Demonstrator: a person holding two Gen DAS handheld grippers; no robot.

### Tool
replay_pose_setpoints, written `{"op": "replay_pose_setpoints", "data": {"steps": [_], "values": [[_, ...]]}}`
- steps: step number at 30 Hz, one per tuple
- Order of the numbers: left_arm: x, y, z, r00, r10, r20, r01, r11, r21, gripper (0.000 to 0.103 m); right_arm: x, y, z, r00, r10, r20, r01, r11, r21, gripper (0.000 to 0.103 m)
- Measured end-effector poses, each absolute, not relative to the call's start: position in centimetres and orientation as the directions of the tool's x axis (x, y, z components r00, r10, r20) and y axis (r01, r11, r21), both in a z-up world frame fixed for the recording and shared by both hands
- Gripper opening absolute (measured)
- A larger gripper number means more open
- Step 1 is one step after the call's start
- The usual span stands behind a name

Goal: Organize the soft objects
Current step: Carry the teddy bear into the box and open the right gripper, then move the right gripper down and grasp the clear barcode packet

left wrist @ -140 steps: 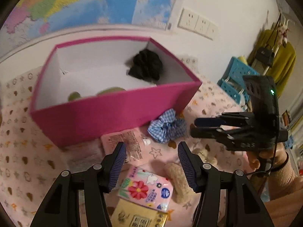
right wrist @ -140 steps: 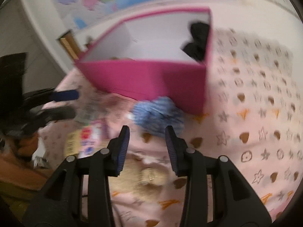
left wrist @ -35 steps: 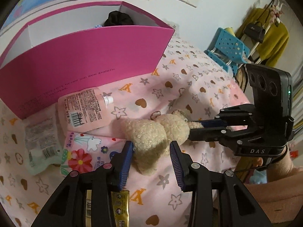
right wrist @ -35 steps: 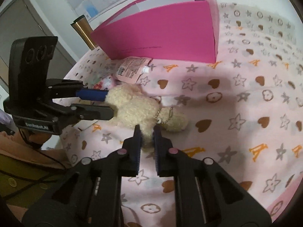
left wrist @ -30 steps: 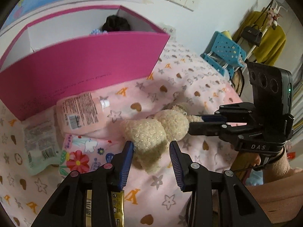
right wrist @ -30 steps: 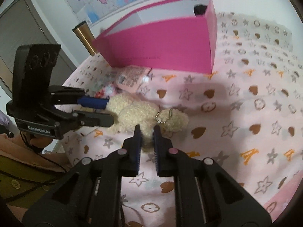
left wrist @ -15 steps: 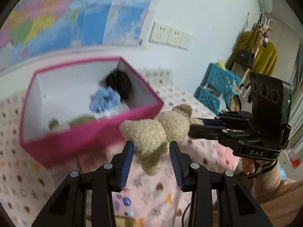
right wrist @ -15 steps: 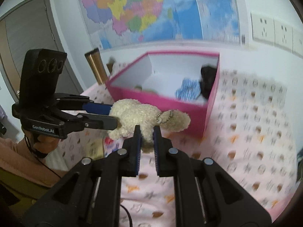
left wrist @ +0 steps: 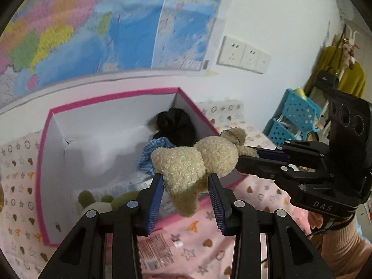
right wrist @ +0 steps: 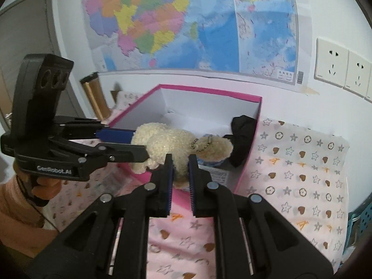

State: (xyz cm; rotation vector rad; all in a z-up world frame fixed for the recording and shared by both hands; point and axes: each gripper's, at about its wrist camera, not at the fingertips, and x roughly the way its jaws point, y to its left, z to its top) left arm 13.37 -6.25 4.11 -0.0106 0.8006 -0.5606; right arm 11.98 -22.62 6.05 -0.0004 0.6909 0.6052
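Above the near wall of the pink box (left wrist: 130, 95), I have the plush bear (left wrist: 193, 165) hanging in the air between both tools. My left gripper (left wrist: 186, 186) is part-closed on the bear's lower body, the blue pads pressing into the fleece on each side, with one leg dangling below them. My right gripper (right wrist: 180, 162) is nearly shut, pinching a narrow fold of the bear near its neck, close to the small bead chain (right wrist: 202, 143).

The bear is not yet inside: from the right wrist view it sits over the front rim, with the black scrunchie (right wrist: 243, 137) in the far right corner and the blue checked scrunchie (left wrist: 151, 153) just beside that. A green soft toy (left wrist: 93, 200) lies at the near left of the box floor.

To do this step well, I judge I should carry both hands forward together, keeping them the same way apart so the fleece is neither stretched nor twisted. I would aim for the bare white floor in the middle left of the box, lower until the dangling leg clears the rim and touches down, then open both grippers together. Letting go too early risks the bear catching the rim and tumbling back onto the patterned cloth (right wrist: 302, 174).
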Motion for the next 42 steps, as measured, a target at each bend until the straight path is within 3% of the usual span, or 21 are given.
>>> {"op": "replay_pose_setpoints", "data": {"steps": [8,10,11,28,42], "values": [[16.7,-7.2,1.2,0.515,-0.432,-0.74,0.417,0.881,-0.224,0.039,15.1,-22.7,3.2,0.583,0.474,-0.661,-0.446,0.866,0.228,0.019],[17.2,-7.2,0.6,0.505,-0.427,-0.75,0.406,0.885,-0.23,0.041,15.4,-23.2,2.8,0.587,0.46,-0.666,-0.413,0.878,0.242,0.039],[17.3,-7.1,0.5,0.502,-0.422,-0.754,0.398,0.888,-0.232,0.042,15.4,-23.5,2.8,0.594,0.46,-0.66,-0.4,0.881,0.254,0.042],[9.8,-1.2,3.8,0.639,-0.435,-0.634,0.406,0.891,-0.202,0.046,9.4,-22.5,4.6,0.518,0.631,-0.577,-0.531,0.766,0.362,0.043],[4.5,5.0,0.6,0.654,-0.325,-0.683,0.279,0.943,-0.182,0.046,5.6,-18.3,0.4,0.351,0.709,-0.612,-0.575,0.679,0.457,0.043]]}}
